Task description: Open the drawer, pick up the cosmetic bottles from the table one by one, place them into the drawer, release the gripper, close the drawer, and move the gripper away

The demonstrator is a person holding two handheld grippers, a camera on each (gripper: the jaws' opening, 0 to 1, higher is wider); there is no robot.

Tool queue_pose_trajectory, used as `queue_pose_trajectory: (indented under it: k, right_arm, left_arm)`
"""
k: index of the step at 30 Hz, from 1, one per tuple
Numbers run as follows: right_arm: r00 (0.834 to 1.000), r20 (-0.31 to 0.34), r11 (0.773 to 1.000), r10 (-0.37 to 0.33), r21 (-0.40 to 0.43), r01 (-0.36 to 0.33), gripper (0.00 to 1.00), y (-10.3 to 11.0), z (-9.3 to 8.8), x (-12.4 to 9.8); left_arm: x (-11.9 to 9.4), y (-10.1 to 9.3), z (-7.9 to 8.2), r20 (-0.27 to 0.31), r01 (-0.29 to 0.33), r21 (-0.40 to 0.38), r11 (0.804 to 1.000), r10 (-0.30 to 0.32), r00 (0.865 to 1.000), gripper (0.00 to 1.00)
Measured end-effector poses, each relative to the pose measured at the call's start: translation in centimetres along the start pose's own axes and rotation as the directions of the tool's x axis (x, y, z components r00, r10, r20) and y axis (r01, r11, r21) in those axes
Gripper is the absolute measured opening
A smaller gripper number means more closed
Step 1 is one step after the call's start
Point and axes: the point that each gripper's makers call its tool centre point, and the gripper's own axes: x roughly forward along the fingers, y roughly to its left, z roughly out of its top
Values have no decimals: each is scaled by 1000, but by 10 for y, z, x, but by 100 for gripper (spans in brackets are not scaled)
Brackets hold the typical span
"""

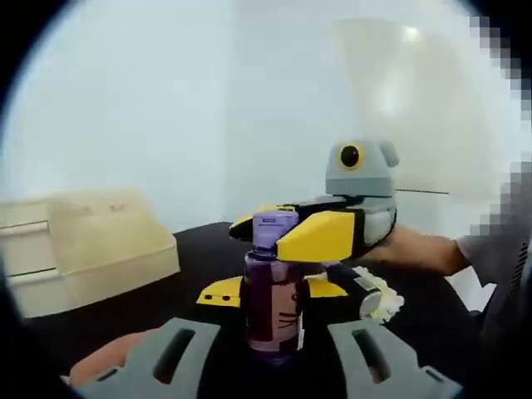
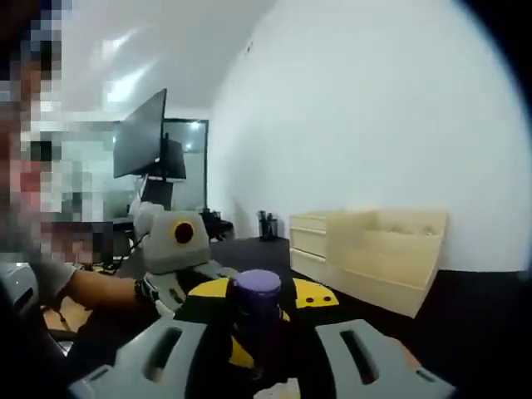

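Bottle [image 1: 272, 291] stands upright, long axis vertical, purple cap [image 1: 275, 229] up, above the black desk [image 1: 166, 291]. In left gripper view it sits between left tongs [image 1: 274, 353], whose 2 grey jaws stand apart either side of its base; contact unclear. Right tongs [image 1: 287, 237], yellow-black, clamped on the cap. In right gripper view cap [image 2: 255, 287] shows between right tongs [image 2: 258, 353]. Cream drawer unit [image 2: 374, 249] well apart behind.
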Motion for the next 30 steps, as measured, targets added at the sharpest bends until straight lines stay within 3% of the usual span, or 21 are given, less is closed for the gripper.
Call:
queue_pose_trajectory:
  k: [8,10,14,19,23,28,30]
  right_arm:
    - [997,6,996,-73,50,73,22,-8,0,-1]
    - [997,1,996,-77,46,77,17,-10,0,-1]
    - [997,-18,997,-73,29,73,16,-8,2,1]
    - [996,-30,996,-83,35,84,15,-20,12,2]
    - [993,-24,993,-114,33,115,15,-25,19,2]
    - [989,-37,988,-145,54,147,15,-52,28,7]
    - [988,-45,987,-150,54,153,15,-52,25,8]
  left_arm:
    - [2,8,2,19,-77,-9,997,77,997,21]
    - [3,11,0,12,-80,-13,997,80,997,21]
    - [3,14,-1,9,-69,-17,997,69,998,21]
    - [3,17,3,20,-65,-18,998,66,998,22]
    - [-2,26,1,13,-67,-32,997,68,998,36]
    - [-15,46,4,38,-97,-102,990,101,994,38]
    - [-19,51,5,48,-107,-116,987,113,992,38]
